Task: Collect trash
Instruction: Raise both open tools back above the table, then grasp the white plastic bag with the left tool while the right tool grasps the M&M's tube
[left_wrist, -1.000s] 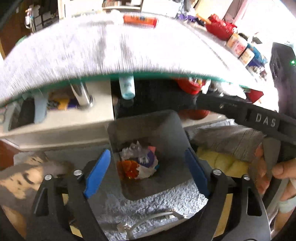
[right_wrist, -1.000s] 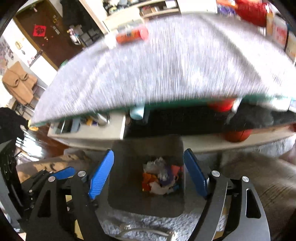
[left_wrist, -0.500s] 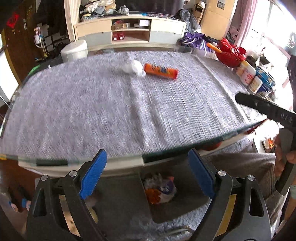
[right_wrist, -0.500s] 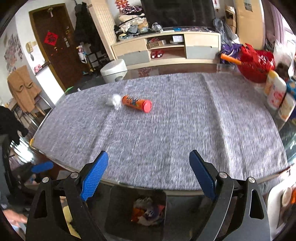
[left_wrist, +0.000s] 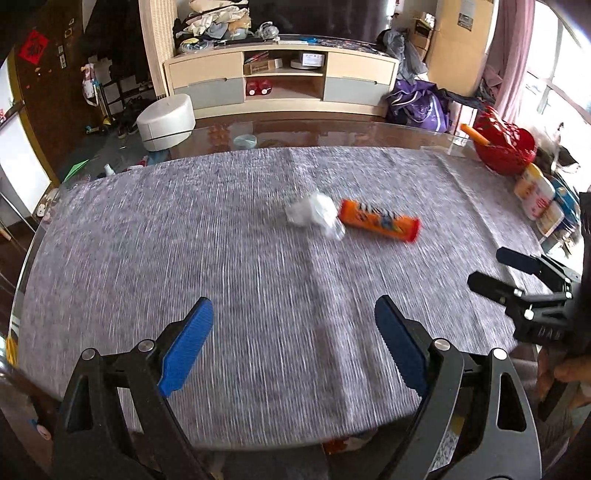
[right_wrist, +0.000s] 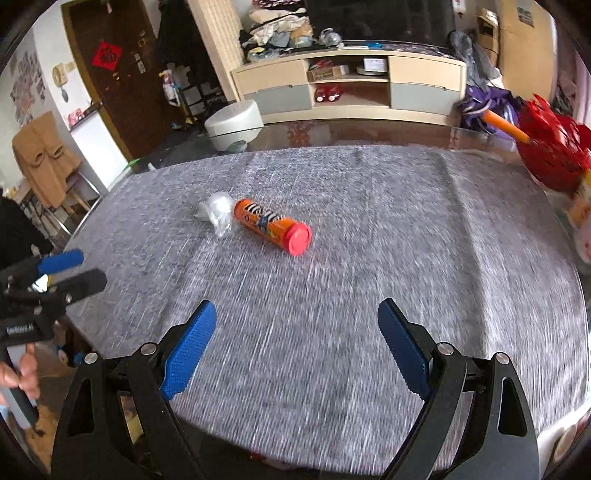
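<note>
Both tools hang above the near edge of the grey woven tablecloth (left_wrist: 184, 240), the left gripper (left_wrist: 293, 321) and the right gripper (right_wrist: 295, 325) each with its blue pads spread wide and nothing between them. Out in the middle of the cloth, well ahead of both, an orange tube with a red cap (right_wrist: 271, 225) lies on its side, its capless end touching a crumpled clear plastic wrapper (right_wrist: 218, 210). A red basket (left_wrist: 504, 147) stands at the cloth's far right edge, well apart from the trash
</note>
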